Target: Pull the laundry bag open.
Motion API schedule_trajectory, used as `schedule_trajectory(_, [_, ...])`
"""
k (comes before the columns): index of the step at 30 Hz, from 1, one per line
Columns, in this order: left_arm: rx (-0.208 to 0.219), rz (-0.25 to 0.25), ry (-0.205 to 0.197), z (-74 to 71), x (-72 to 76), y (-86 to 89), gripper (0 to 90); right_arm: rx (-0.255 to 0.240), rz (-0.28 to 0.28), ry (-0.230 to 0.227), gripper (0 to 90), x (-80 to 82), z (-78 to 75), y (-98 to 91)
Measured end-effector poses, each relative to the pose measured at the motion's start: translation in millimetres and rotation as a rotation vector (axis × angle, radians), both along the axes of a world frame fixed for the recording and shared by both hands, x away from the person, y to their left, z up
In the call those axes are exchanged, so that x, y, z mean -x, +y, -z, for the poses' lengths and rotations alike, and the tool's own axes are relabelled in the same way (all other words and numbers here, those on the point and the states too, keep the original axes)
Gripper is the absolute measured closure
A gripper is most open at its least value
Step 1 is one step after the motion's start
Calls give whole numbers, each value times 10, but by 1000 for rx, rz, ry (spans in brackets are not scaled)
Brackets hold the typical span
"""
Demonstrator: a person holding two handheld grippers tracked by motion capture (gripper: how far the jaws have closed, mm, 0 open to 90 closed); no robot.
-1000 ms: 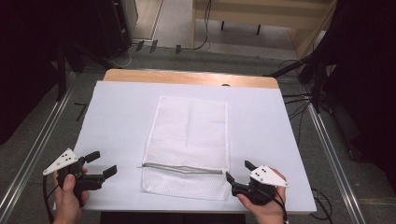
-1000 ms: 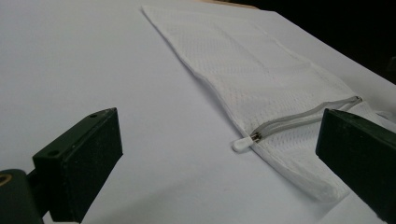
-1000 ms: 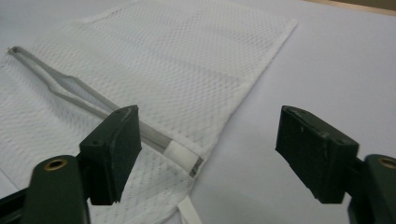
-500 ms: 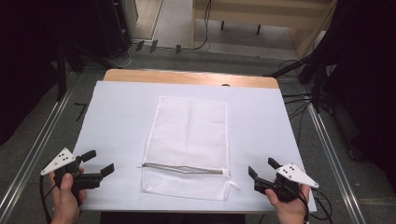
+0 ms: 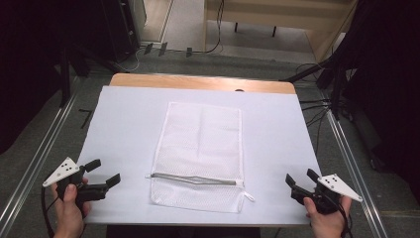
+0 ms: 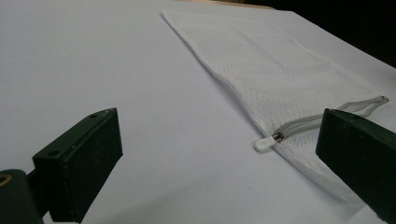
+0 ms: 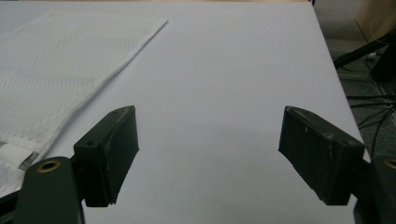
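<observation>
A white mesh laundry bag (image 5: 200, 148) lies flat in the middle of the white table (image 5: 277, 129), with a grey zipper (image 5: 193, 179) across its near end and a white pull tab (image 5: 248, 197) at the near right corner. My left gripper (image 5: 103, 172) hovers open near the front left corner, well left of the bag. In the left gripper view the bag (image 6: 275, 70) and a zipper end (image 6: 268, 141) lie ahead between the jaws. My right gripper (image 5: 299, 179) is open at the front right edge, right of the bag (image 7: 56, 70).
A wooden strip (image 5: 198, 82) edges the table's far side. Metal rails (image 5: 354, 163) run along both sides, with cables (image 5: 317, 106) on the floor at the right and dark equipment beyond.
The right gripper has moved right, away from the bag's near corner toward the table's front right edge. The left gripper has drifted slightly left and nearer. The bag has not moved.
</observation>
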State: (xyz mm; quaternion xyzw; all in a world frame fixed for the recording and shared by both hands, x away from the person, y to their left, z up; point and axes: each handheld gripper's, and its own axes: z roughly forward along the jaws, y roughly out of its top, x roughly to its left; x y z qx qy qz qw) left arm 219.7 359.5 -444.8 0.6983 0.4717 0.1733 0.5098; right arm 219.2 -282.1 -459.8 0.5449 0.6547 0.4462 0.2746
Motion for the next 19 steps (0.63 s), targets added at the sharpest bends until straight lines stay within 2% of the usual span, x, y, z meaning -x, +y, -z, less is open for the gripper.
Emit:
schedule_trajectory(3, [2,2,-1,-2,2,-1,2,-9,24,6,205,1,19,-43])
schedule_trajectory(19, [3,7,-6,-8,9,9,2,5,18,14,205,-6,40,-13])
